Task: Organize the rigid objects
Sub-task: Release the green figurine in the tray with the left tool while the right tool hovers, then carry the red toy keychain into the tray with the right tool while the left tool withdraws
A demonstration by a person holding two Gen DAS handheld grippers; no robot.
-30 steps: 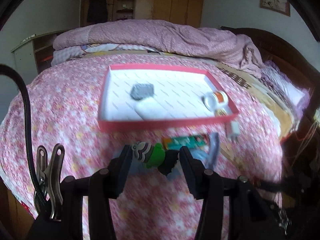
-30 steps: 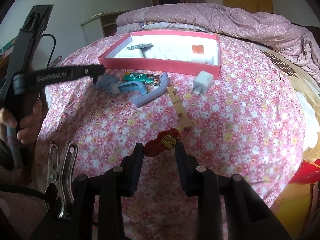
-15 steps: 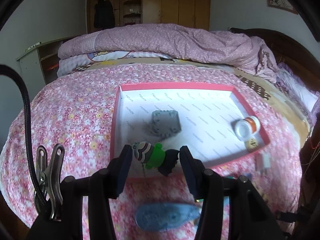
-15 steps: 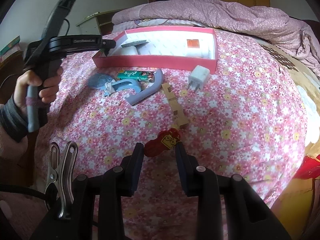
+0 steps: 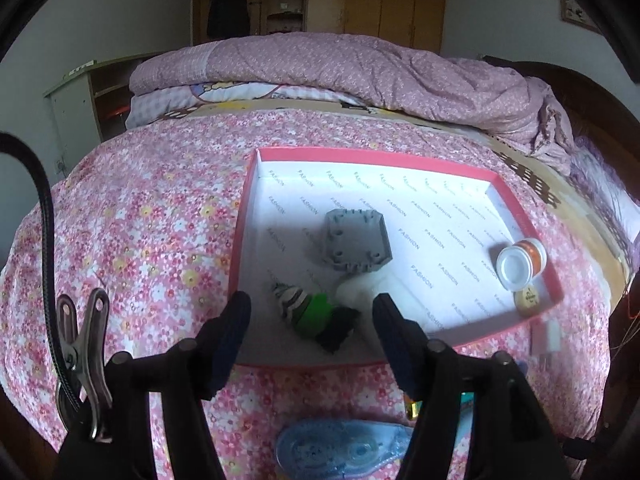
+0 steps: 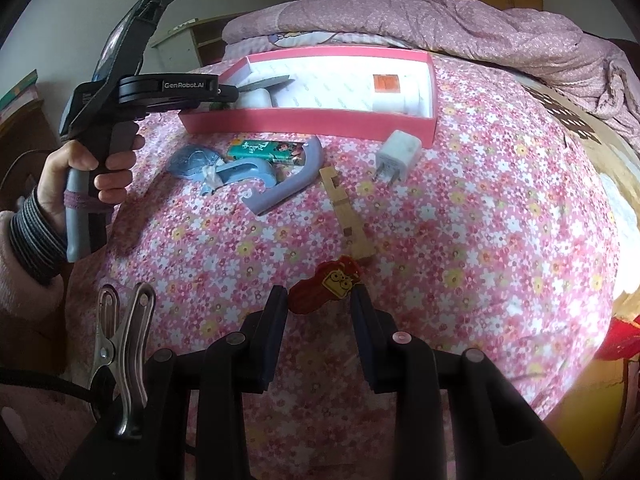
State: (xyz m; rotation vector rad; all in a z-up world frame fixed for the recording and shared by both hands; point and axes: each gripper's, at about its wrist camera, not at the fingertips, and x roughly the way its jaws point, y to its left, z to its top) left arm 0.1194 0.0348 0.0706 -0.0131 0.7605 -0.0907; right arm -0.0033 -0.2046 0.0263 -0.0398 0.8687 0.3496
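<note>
A pink-rimmed white tray lies on the flowered bedspread. My left gripper hovers over its near left corner with its jaws opening. A small toy figure with a striped hat and green body lies on the tray floor between the fingers, and the pads are not touching it. A grey block, a white piece and an orange jar also sit in the tray. Low over the bedspread, my right gripper is shut on a red figure with a yellow face.
In front of the tray lie a blue tape dispenser, a green pack, a purple curved piece, a wooden piece and a white charger. A hand holds the left gripper. A folded quilt lies behind.
The left gripper carried the toy figure forward over the tray's near corner, then its jaws spread and the figure dropped onto the tray floor. The right gripper has stayed put with the red figure.
</note>
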